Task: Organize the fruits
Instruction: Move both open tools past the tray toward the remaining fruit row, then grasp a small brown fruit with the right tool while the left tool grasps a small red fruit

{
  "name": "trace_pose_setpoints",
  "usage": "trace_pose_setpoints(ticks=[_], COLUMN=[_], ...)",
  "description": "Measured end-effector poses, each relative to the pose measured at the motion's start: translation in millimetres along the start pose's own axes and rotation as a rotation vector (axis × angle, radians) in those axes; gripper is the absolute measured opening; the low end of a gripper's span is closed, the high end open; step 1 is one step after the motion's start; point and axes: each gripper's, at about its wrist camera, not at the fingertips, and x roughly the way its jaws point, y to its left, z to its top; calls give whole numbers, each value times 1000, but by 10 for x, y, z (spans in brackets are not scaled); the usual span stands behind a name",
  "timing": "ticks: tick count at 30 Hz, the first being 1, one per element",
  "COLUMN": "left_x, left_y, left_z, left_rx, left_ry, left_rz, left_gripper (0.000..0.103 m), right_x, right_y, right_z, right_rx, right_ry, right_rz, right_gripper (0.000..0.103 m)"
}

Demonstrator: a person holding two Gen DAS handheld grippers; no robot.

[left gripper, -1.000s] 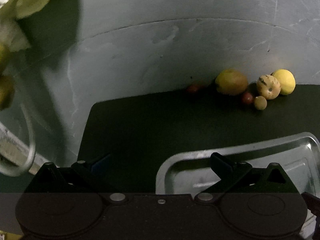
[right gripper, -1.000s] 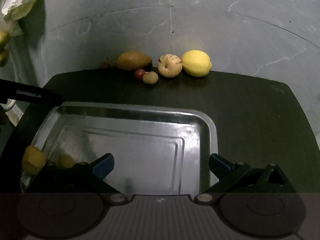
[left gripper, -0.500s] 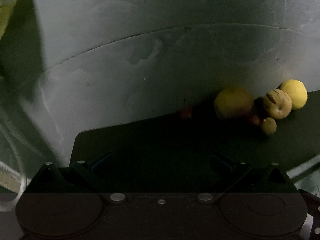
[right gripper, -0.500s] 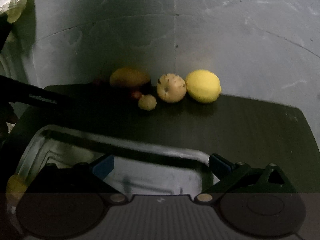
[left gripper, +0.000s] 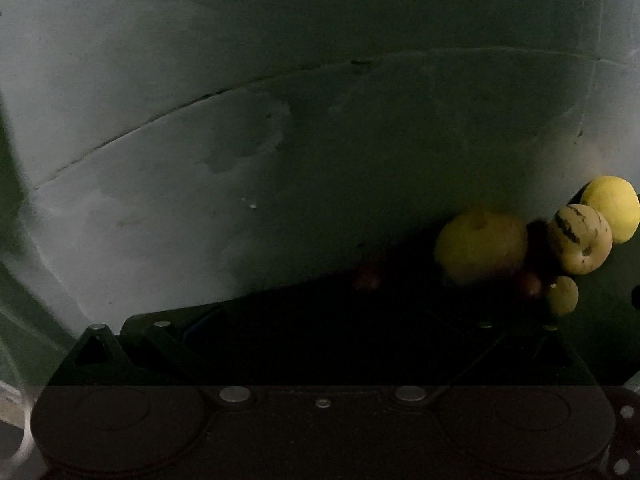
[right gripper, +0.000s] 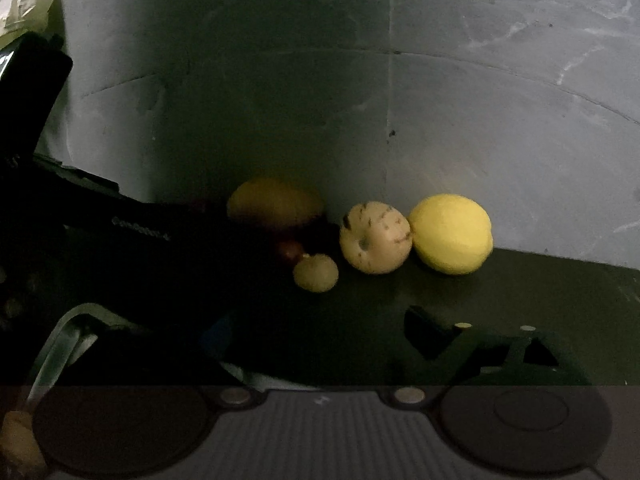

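Note:
Against the grey wall, on the dark mat, sits a fruit cluster: a lemon (right gripper: 452, 234), a striped pale melon (right gripper: 374, 238), a dim orange-yellow fruit (right gripper: 276, 204), a small tan fruit (right gripper: 316, 272) and a tiny red one (right gripper: 290, 250). My right gripper (right gripper: 320, 332) is open and empty, a short way before the tan fruit. The left wrist view has the orange-yellow fruit (left gripper: 480, 248), melon (left gripper: 580, 240) and lemon (left gripper: 612, 208) to the right. My left gripper (left gripper: 324, 332) is open, low over the mat, and faces another small red fruit (left gripper: 366, 278).
A metal tray's rim (right gripper: 60, 340) shows at the lower left, with a yellow fruit (right gripper: 16, 436) at its corner. The left tool's black body (right gripper: 132, 232) crosses the left side. A pale bag (right gripper: 28, 4) hangs at the upper left. The scene is dim.
Both grippers moved forward toward the fruits at the wall. The tray dropped out of the left wrist view and mostly out of the right wrist view. Fruits look larger.

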Motion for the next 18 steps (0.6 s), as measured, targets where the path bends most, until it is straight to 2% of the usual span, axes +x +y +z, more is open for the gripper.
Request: trace_pose_setpoints(ticks=[7,18], left_x=[129,231], left_y=[33,7], left_z=[73,100], left_rx=[4,10], left_ry=[-17,-20], left_rz=[-45,-95], left_gripper=[96,77], right_x=[108,209], right_y=[-2,-35], right_z=[41,69], right_rx=[-2,0], right_ry=[-13,-11], right_rz=[39,53], right_gripper=[68,56])
